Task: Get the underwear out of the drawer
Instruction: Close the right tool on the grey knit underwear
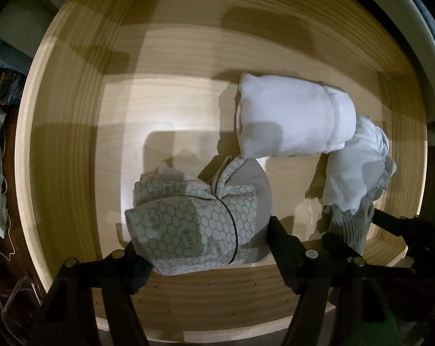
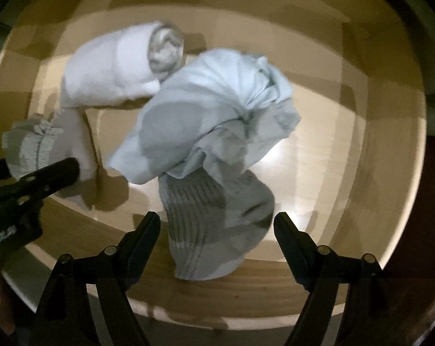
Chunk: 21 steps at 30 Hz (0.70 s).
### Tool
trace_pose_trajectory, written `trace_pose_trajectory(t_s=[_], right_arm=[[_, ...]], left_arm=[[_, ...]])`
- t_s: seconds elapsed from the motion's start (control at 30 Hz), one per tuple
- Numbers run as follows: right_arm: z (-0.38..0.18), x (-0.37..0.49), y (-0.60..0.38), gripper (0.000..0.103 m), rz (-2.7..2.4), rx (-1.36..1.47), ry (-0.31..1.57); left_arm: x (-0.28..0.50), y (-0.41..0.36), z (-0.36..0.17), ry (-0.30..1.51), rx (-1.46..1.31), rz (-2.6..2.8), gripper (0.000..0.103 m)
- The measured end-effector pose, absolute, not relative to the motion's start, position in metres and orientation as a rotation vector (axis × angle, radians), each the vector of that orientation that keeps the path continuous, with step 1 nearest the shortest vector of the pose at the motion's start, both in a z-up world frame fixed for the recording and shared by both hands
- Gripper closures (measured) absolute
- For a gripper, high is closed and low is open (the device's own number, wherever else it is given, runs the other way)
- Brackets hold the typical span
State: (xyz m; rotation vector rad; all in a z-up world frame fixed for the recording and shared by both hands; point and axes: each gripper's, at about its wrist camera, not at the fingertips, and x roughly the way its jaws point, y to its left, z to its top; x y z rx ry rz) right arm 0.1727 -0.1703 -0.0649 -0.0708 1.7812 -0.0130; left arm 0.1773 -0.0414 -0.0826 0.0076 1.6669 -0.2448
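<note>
Below, pale wooden drawer (image 1: 73, 173) floor.

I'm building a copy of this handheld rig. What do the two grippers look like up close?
Both look alike. The left gripper and the right gripper each have two black, tapering fingers with ribbed inner pads, joined to angular black linkage arms by round silver pivot pins. A green glow shows at the left wrist view's right edge. No cables, sleeves or readable markings are visible.
</note>
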Motion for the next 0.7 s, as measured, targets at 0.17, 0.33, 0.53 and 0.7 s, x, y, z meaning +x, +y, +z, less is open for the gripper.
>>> trace_pose_trajectory(t_s=[0.17,0.33,0.53,0.7], right_arm=[[-0.078,0.175,-0.172,0.026,-0.049,-0.071,1.824],[-0.085,0.175,-0.183,0.042,-0.056,-0.010,1.853],[-0.075,0.173,-0.204,0.054,-0.069,-0.010,1.820],[-0.069,0.164,-0.217,0.057,-0.109,-0.015,1.790]], left_arm=[[0.175,-0.040,-0.087,1.670,0.005,-0.251,0.030],[0.176,-0.038,-0.089,1.673,-0.002,-0.254,0.030],[0.176,-0.035,-0.092,1.672,-0.002,-0.257,0.030],[0.176,-0.036,-0.092,1.671,-0.001,-0.257,0.030]])
